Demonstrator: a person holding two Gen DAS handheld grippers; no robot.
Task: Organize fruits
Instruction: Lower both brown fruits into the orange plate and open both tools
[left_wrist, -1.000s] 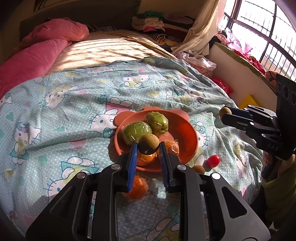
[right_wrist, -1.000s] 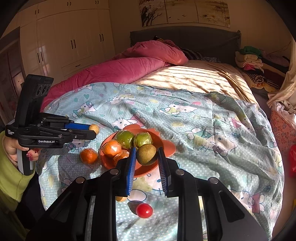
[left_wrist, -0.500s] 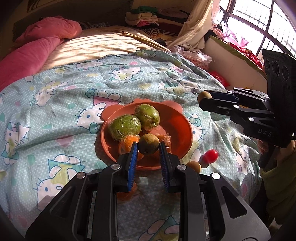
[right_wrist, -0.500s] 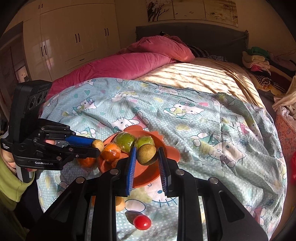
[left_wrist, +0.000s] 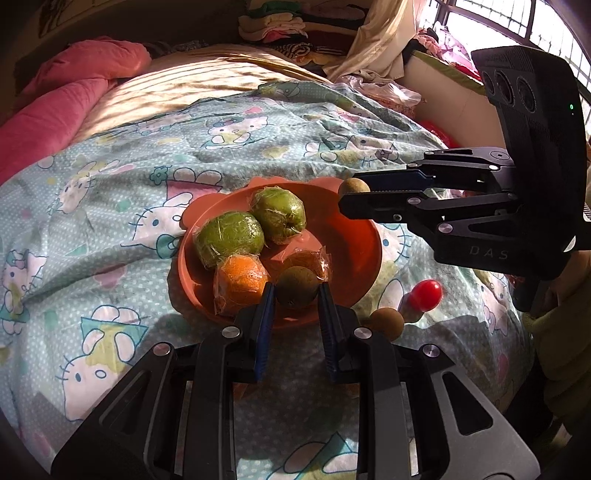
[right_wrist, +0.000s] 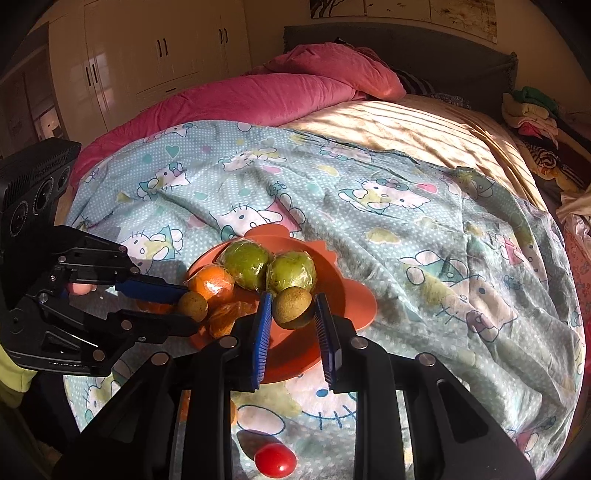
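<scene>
Two hand-held grippers hang over an orange bowl (left_wrist: 354, 243) on a cartoon-print bedspread (left_wrist: 110, 192). The left gripper (left_wrist: 297, 291) pinches a small brown fruit (left_wrist: 297, 286) between its blue pads, just above the bowl's near rim. The right gripper (right_wrist: 293, 308) clamps a larger greenish-brown fruit (right_wrist: 293, 307) in the same way, above the bowl's near side. Just ahead of both sets of fingers, inside the bowl, lie two green wrapped fruits (left_wrist: 229, 238) and wrapped oranges (left_wrist: 240, 282). Off the bowl, to the right of the left gripper, a red tomato (left_wrist: 425, 294) and another small brown fruit (left_wrist: 386, 324) rest on the bedspread.
</scene>
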